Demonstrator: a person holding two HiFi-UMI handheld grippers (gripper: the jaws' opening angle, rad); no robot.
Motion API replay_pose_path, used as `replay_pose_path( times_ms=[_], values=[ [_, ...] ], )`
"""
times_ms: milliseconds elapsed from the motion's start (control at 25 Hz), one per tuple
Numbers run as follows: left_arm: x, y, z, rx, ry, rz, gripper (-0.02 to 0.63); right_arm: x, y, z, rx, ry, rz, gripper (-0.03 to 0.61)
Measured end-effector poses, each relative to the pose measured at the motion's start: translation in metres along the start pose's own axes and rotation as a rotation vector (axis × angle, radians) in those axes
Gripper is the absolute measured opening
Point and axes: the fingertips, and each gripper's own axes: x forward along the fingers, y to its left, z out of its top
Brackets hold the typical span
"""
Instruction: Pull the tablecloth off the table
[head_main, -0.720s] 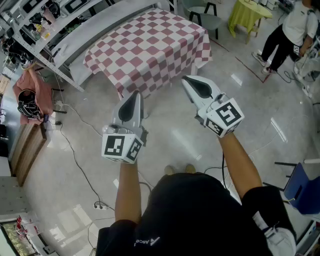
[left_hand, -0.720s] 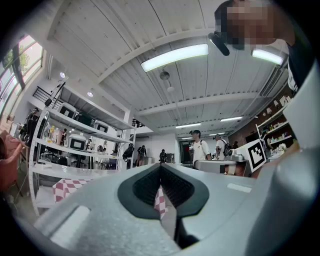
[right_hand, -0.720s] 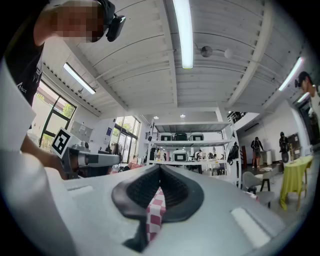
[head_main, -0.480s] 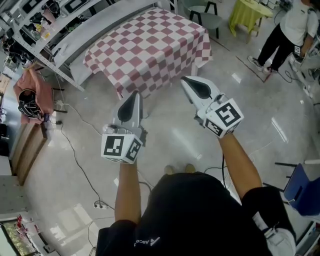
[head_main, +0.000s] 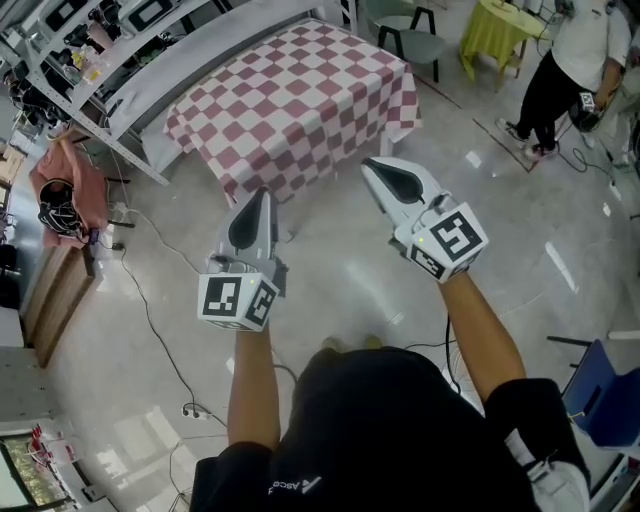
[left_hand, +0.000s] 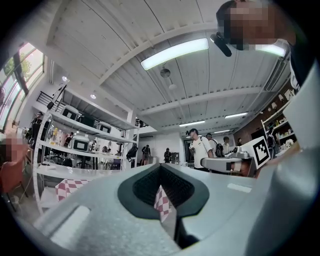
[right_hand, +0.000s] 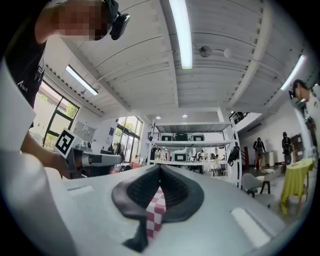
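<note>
Jaws on both grippers are closed tip to tip, with nothing clamped in either.

Head view: we hold the left gripper (head_main: 262, 195) and the right gripper (head_main: 368, 165) out in front of us over the shiny floor (head_main: 340, 280), side by side and apart, both aimed toward the table. The red-and-white checked tablecloth (head_main: 295, 95) lies spread flat and covers the table completely, its edges hanging down the sides. The cloth is ahead of both tips and neither gripper touches it. The left tip lines up with the near hanging corner, and the right tip sits off the cloth's near right side. A metal shelf rack (head_main: 90, 60) runs along the far left. A person (head_main: 565, 70) stands at upper right beside a yellow-covered table (head_main: 495, 25).

Left gripper view: left gripper (left_hand: 160, 165) shows its dark pads (left_hand: 140, 187) meeting at the top. Below that, a sliver of tablecloth (left_hand: 161, 202) shows through the gap between them, lying beyond the jaws and not in them. More cloth shows low at left (left_hand: 65, 189). The right gripper (left_hand: 225, 162) juts in from the right.

Right gripper view: right gripper (right_hand: 160, 167) reads the same, with its pads (right_hand: 177, 192) closed on nothing. A strip of tablecloth (right_hand: 156, 212) is seen past them, beyond the tips. The left gripper (right_hand: 95, 159) is at left.
</note>
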Motion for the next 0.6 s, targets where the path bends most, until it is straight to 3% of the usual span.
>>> replay_pose_path(
  times_ms=[280, 600],
  values=[
    [0.021, -0.006, -0.004, 0.016, 0.001, 0.021, 0.011, -0.001, -0.027, -0.004, -0.008, -0.007, 0.011, 0.002],
    [0.078, 0.022, -0.023, 0.021, -0.014, 0.028, 0.010, 0.039, -0.074, -0.024, -0.018, -0.002, 0.019, 0.002]
  ],
)
